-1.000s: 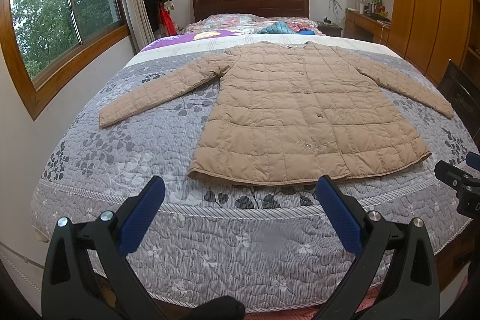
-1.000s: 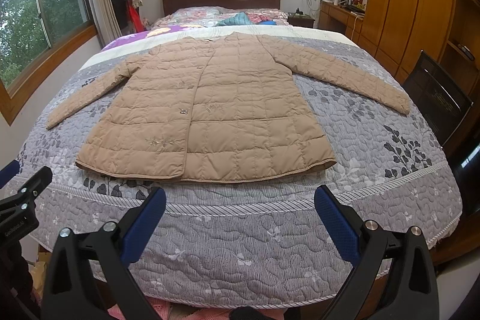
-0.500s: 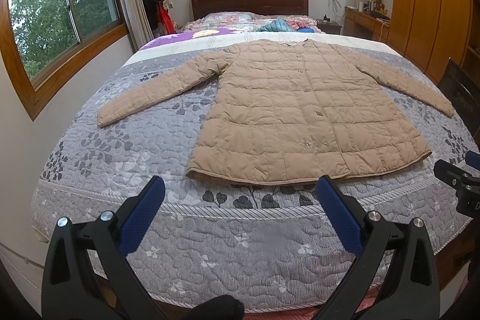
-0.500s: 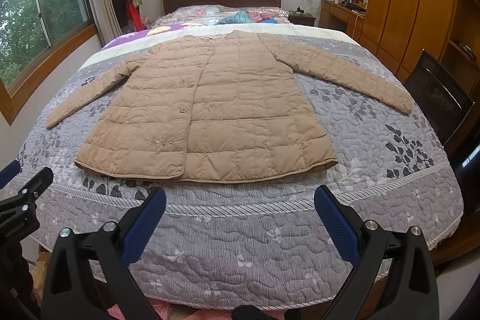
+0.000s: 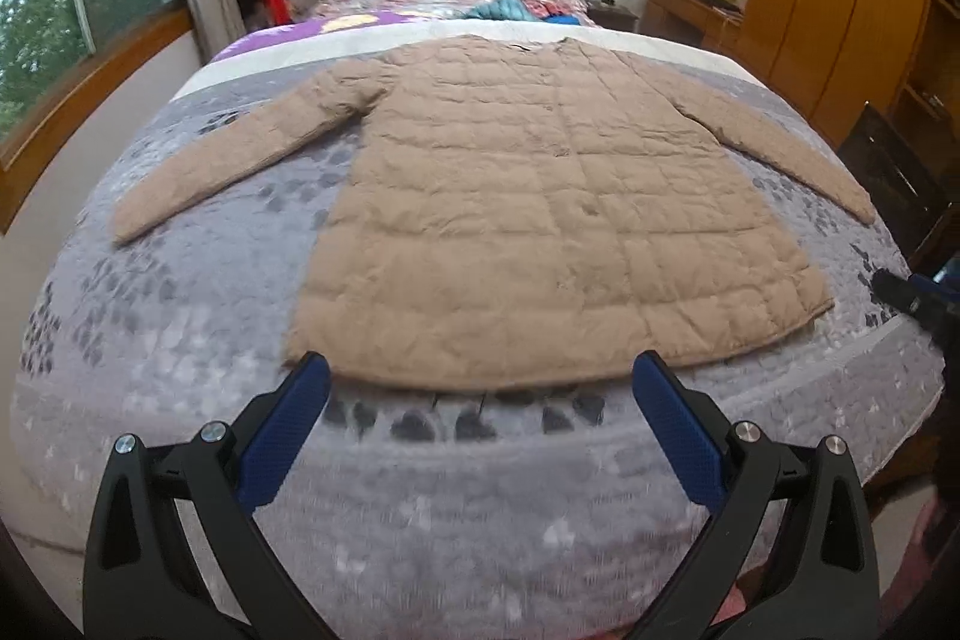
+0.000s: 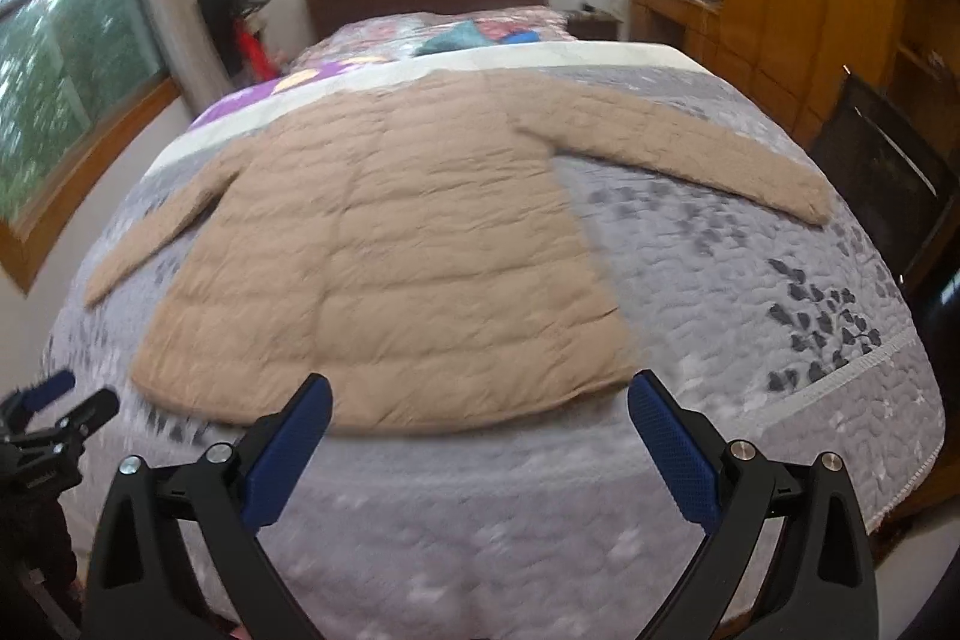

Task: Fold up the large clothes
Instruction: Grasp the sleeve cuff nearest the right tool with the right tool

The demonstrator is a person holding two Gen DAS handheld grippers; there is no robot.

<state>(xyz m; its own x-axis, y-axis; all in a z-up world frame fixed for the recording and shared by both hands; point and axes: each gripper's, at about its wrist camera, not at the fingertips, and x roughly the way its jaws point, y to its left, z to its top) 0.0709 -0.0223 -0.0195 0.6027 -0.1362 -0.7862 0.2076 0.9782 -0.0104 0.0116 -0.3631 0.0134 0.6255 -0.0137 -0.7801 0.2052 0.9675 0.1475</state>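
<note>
The tan jacket point(image 5: 540, 220) is lying flat on the bed point(image 5: 180, 340), sleeves spread for folding, while the left hand-held gripper point(image 5: 480, 388) and right hand-held gripper point(image 6: 480, 400) are hovering released, empty, near its hem.

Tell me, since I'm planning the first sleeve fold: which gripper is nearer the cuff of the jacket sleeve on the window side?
Left. The left gripper hovers open before the hem, toward that cuff. The right gripper, also open, sits further toward the wardrobe side.
</note>
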